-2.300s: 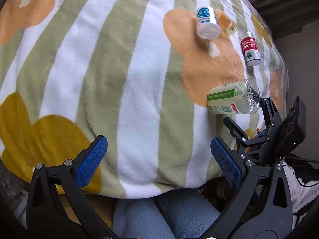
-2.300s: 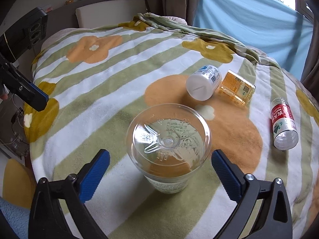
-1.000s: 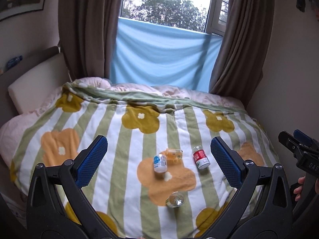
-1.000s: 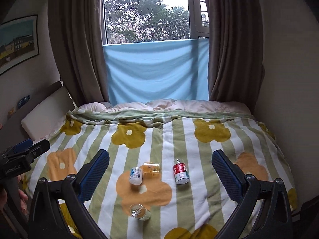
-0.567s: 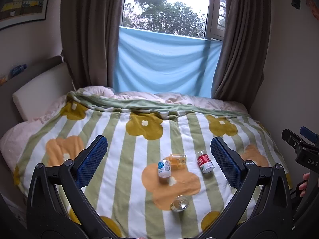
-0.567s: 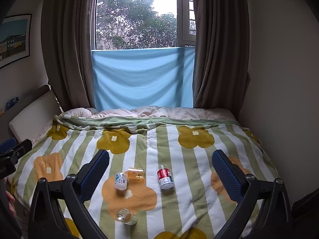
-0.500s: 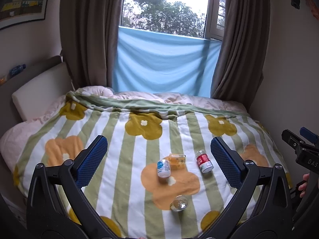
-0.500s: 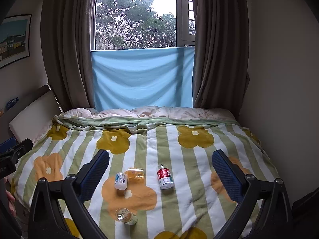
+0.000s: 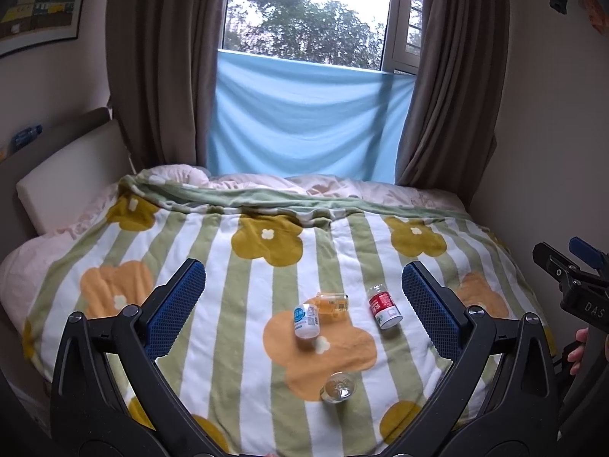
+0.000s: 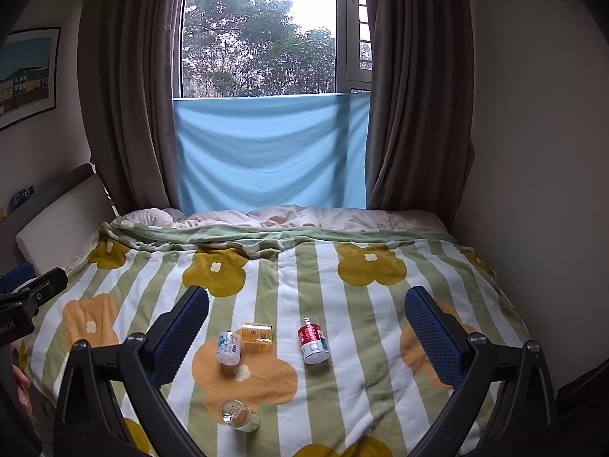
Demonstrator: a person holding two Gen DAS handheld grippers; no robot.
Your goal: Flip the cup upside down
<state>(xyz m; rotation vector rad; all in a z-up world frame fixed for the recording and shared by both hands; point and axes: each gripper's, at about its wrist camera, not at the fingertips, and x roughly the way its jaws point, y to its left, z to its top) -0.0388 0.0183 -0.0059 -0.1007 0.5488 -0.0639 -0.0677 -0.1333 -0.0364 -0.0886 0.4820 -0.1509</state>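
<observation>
Both pairs of blue-padded fingers (image 9: 176,306) stand spread wide with nothing between them: the left gripper (image 9: 304,304) and the right gripper (image 10: 306,323) are each held well back from the bed, looking down its length toward the window. Neither touches anything, a stance that reads as standing off rather than reaching in.

On the green-and-white striped fleece blanket with orange and mustard flowers (image 9: 236,304), the clear plastic cup with a green-and-white label (image 10: 238,415) stands near the foot of the bed, on the edge of an orange flower. Its ribbed, moulded base faces up in both views, so I judge it is resting on its mouth, already inverted; the task looks done or nearly so. The soft fleece gives an uneven footing, so a light cup could tip if nudged.

Farther up the blanket lie three other things on their sides: a small white bottle with a blue label (image 9: 305,318), just beside it an amber square-sided bottle (image 9: 332,302), and, apart to the right, a clear bottle with a red label (image 9: 384,305).
</observation>
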